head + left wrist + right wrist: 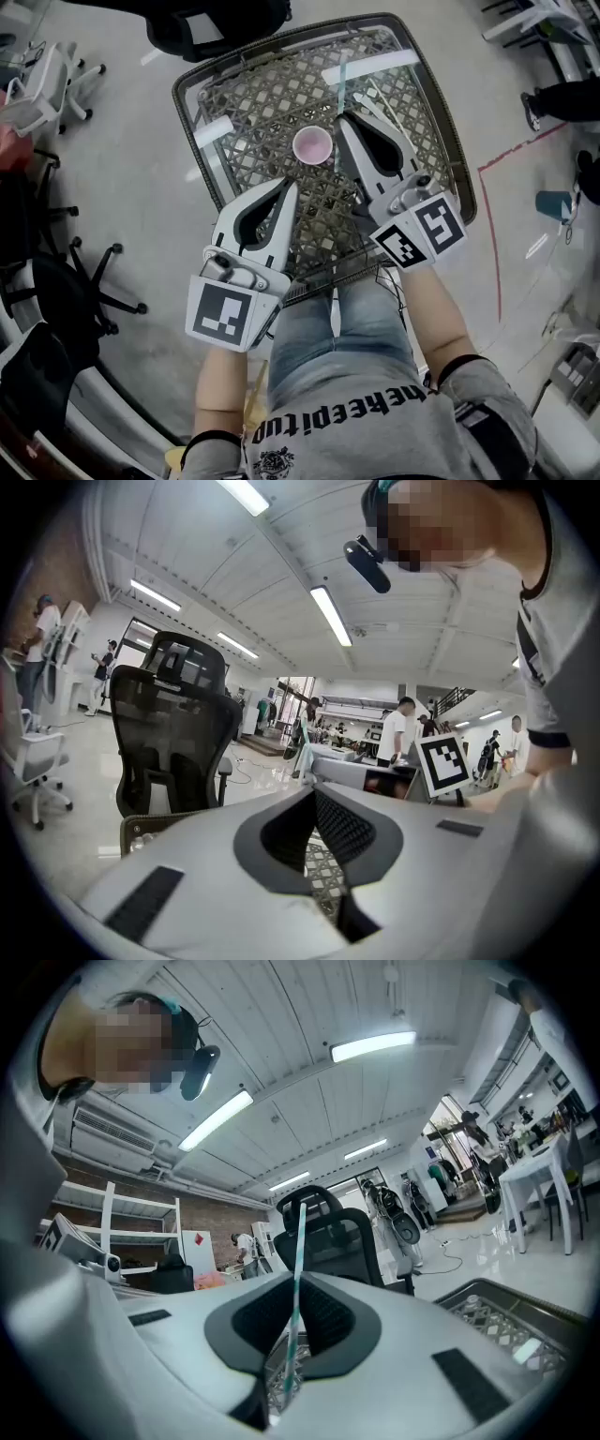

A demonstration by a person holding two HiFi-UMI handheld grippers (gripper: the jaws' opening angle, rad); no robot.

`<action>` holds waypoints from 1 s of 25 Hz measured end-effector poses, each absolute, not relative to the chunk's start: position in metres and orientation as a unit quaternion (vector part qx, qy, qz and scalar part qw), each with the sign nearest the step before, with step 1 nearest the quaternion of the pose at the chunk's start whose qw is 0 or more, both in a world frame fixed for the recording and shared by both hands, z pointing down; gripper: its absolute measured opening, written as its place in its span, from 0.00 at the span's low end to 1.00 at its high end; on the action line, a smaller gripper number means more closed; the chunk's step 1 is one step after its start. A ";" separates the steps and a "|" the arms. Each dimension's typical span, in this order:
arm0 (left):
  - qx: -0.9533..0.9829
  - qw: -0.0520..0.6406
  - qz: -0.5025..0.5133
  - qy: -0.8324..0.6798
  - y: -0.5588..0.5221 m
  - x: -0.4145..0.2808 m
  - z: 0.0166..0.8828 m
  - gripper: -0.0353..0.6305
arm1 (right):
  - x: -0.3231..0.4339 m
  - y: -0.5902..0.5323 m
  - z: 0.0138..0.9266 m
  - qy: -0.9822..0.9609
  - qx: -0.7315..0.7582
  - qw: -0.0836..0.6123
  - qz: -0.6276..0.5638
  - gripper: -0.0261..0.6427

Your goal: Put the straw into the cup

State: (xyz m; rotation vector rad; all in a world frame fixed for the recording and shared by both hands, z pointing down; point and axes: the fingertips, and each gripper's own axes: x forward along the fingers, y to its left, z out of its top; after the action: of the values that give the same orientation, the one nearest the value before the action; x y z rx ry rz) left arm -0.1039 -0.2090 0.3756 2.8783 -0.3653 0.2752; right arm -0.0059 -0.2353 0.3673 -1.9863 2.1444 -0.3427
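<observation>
A pink cup (311, 144) stands upright and open on the glass-topped woven table (246, 105). My right gripper (343, 120) is just right of the cup, shut on a thin pale-teal striped straw (343, 80) that sticks out beyond the fingertips toward the table's far side. In the right gripper view the straw (298, 1251) rises upright from between the closed jaws of the right gripper (298, 1279). My left gripper (290, 186) hovers near the table's front, a little below the cup, shut with nothing in it; the left gripper view shows the left gripper (314, 794) closed over the weave.
A couple of white wrapped straws (382, 105) lie on the glass behind the right gripper. A black office chair (220, 23) stands at the table's far side, more chairs (56, 89) at the left. Red tape (492, 202) marks the floor at the right.
</observation>
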 end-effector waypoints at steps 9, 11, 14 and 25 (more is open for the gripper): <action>0.979 0.131 0.100 -0.119 -0.204 -0.107 0.407 0.09 | -0.007 -0.244 0.399 0.715 -0.686 0.091 -0.103 0.09; 0.979 0.132 0.100 -0.117 -0.204 -0.106 0.413 0.09 | -0.005 -0.246 0.407 0.711 -0.690 0.090 -0.101 0.09; 0.979 0.132 0.103 -0.115 -0.204 -0.106 0.422 0.09 | -0.003 -0.249 0.415 0.706 -0.696 0.091 -0.095 0.09; 0.978 0.136 0.107 -0.114 -0.205 -0.106 0.453 0.09 | 0.002 -0.259 0.455 0.692 -0.712 0.088 -0.077 0.09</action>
State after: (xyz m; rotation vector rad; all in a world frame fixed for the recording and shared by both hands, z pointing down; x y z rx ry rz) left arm -0.1061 -0.2046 0.4531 2.8321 -0.3299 0.3109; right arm 0.0021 -0.2589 0.4550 -2.1196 2.0596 -0.2299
